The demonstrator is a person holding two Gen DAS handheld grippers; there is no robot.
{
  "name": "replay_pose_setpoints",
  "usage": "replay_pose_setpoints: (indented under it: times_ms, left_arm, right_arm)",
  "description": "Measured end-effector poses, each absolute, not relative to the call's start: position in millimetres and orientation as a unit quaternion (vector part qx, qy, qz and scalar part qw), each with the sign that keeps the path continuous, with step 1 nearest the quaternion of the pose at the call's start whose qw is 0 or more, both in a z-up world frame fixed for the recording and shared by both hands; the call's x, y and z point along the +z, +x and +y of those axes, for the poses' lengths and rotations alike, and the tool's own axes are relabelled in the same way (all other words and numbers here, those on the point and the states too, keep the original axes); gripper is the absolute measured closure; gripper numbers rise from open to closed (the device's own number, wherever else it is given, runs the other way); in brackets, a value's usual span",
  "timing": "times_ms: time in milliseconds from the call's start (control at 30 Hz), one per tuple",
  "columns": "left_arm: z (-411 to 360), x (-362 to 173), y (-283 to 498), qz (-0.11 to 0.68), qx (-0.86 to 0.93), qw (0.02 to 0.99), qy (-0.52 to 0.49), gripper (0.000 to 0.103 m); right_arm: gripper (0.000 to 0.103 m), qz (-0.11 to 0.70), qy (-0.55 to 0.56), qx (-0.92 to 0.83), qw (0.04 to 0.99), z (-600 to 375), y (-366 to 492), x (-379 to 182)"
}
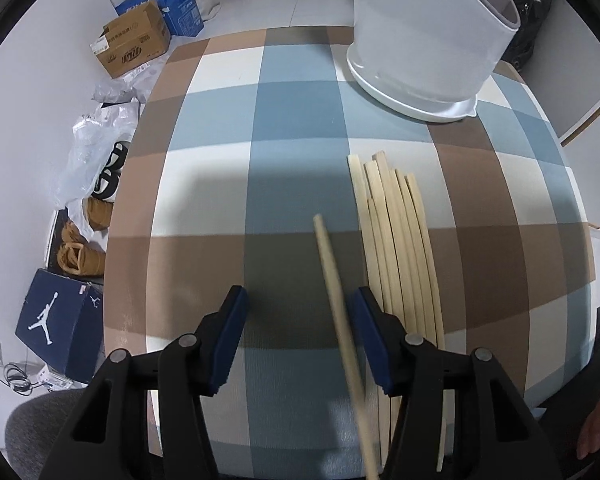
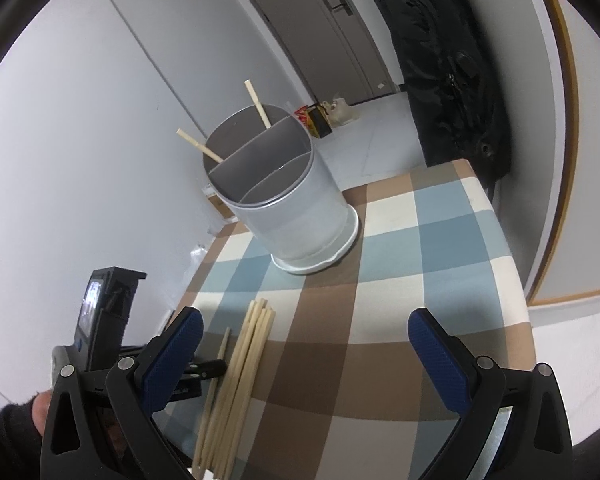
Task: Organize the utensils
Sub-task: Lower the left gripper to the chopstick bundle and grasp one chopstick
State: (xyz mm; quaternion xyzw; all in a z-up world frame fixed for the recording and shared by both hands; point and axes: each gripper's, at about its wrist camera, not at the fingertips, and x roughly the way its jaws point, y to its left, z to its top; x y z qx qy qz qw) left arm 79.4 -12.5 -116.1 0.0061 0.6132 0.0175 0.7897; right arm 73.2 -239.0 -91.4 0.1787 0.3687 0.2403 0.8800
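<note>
A bundle of several bamboo chopsticks (image 1: 396, 240) lies on the checked tablecloth (image 1: 292, 120). A single chopstick (image 1: 336, 304) lies apart, just left of the bundle. My left gripper (image 1: 298, 344) is open low over the table, the single chopstick between its fingers, close to the right finger. A grey divided utensil holder (image 2: 276, 192) on a white base stands at the far side and holds two chopsticks (image 2: 260, 106); it also shows in the left wrist view (image 1: 424, 40). My right gripper (image 2: 304, 356) is open and empty, above the table, right of the bundle (image 2: 240, 380).
The left gripper body (image 2: 104, 320) shows at the left of the right wrist view. Boxes (image 1: 136, 40), bags and shoes lie on the floor left of the table. A dark coat (image 2: 448, 64) hangs by a door beyond the table.
</note>
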Motion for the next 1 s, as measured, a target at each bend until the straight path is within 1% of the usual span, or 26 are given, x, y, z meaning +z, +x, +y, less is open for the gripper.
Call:
replay_pose_setpoints:
  times_ms: [67, 200, 233, 267, 300, 333, 367, 467, 600, 833, 933, 1000]
  left_arm:
    - [-14, -117, 85, 0.616, 0.019, 0.788, 0.006, 0.058]
    - [-20, -117, 95, 0.611, 0.03, 0.791, 0.032, 0.06]
    - [-22, -117, 96, 0.608, 0.029, 0.793, 0.041, 0.066]
    - [-24, -118, 97, 0.607, 0.023, 0.794, 0.042, 0.078]
    - [-25, -118, 98, 0.607, 0.016, 0.793, 0.04, 0.084]
    - [-26, -118, 99, 0.608, 0.013, 0.793, 0.039, 0.095]
    - [-28, -119, 100, 0.608, 0.01, 0.793, 0.041, 0.101]
    - [-28, -118, 98, 0.603, 0.012, 0.797, 0.039, 0.102]
    - [-16, -114, 97, 0.595, -0.006, 0.804, -0.005, 0.102]
    - [-1, -85, 89, 0.529, -0.023, 0.846, -0.059, 0.102]
    - [10, -72, 84, 0.497, -0.031, 0.863, -0.09, 0.102]
    - [17, -69, 86, 0.477, -0.037, 0.871, -0.11, 0.102]
  right_arm:
    - [0.0, 0.37, 0.186, 0.241, 0.878, -240, 74, -92]
    - [0.0, 0.371, 0.19, 0.245, 0.875, -242, 76, -93]
    - [0.0, 0.372, 0.191, 0.246, 0.875, -242, 77, -94]
    - [0.0, 0.373, 0.193, 0.246, 0.874, -243, 77, -94]
    - [0.0, 0.374, 0.194, 0.245, 0.873, -243, 77, -95]
    - [0.0, 0.375, 0.196, 0.245, 0.873, -244, 78, -95]
    - [0.0, 0.376, 0.197, 0.243, 0.872, -245, 78, -96]
    - [0.0, 0.384, 0.203, 0.243, 0.867, -248, 80, -99]
    - [0.0, 0.391, 0.206, 0.244, 0.863, -248, 80, -101]
    - [0.001, 0.415, 0.181, 0.258, 0.853, -233, 79, -105]
    - [0.013, 0.429, 0.171, 0.27, 0.845, -223, 81, -105]
    - [0.03, 0.444, 0.157, 0.279, 0.837, -214, 84, -106]
